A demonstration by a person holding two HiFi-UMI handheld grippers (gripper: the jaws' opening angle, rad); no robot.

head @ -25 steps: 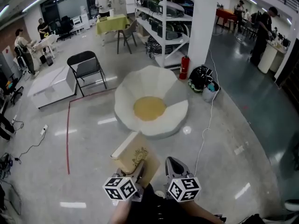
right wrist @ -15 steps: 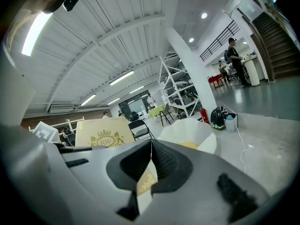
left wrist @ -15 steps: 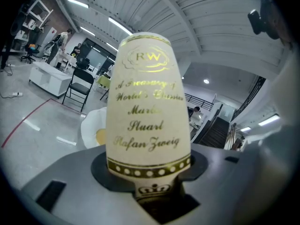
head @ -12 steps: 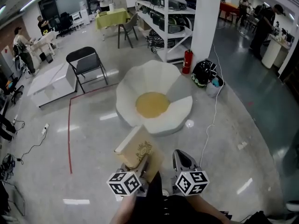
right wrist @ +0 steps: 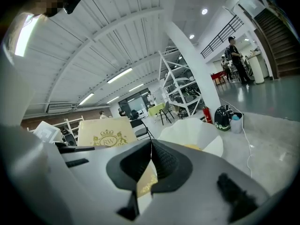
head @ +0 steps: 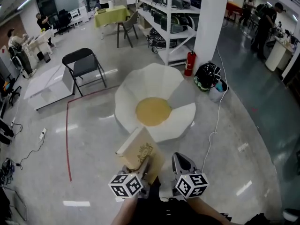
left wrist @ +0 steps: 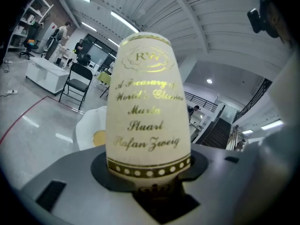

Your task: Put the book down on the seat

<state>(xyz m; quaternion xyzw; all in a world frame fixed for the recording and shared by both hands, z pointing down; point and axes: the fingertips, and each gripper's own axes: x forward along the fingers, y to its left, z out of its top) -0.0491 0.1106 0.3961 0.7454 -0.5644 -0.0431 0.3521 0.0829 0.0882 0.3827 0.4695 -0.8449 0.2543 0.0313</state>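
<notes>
Your left gripper (head: pixel 143 167) clamps the upright book (head: pixel 137 150), your right gripper (head: pixel 181 162) is closed empty, and the flower-shaped seat (head: pixel 151 81) lies straight ahead.

The book (left wrist: pixel 148 111) is blocking most of the seat (left wrist: pixel 86 125) in the left gripper view. In the head view, the left gripper (head: pixel 143 167) is hiding the book's near corner, and the bottom edge is cutting off the person's arms (head: pixel 164 214).
</notes>
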